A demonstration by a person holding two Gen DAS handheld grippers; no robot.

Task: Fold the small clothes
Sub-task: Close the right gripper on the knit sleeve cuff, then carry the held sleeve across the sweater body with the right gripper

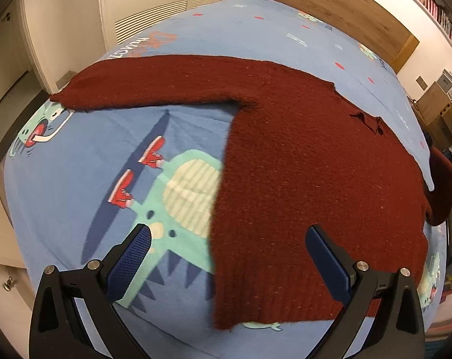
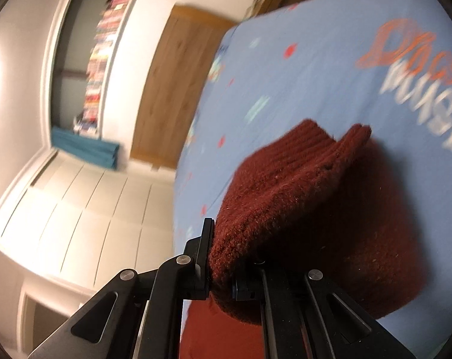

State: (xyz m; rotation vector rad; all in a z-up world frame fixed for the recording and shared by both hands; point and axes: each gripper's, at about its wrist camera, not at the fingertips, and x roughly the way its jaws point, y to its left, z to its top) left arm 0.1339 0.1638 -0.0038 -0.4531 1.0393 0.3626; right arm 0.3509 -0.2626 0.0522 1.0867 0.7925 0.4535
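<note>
Blue-padded left gripper point(image 1: 227, 261) hangs wide open over my work surface, a blue cartoon-print bedsheet point(image 1: 76, 179) (wooden headboard point(image 1: 339, 9) and bookshelf point(image 1: 435, 3) beyond). Right gripper point(image 2: 223, 272) is clamped on the dark red sweater point(image 1: 300, 164) sleeve. Sweater lies flat; its hem sits beneath the left jaws, untouched.

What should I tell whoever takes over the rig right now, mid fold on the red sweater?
Left claw: open, holding nothing, hovering over the sweater's hem edge.
Right claw: shut on the cuff of one sleeve, lifted off the bed.
Sweater: spread flat on the bed, other sleeve stretched straight out.
Done: sweater laid out, one sleeve picked up.
Left: lay that sleeve across the body, fold in the other sleeve, then fold the body.
</note>
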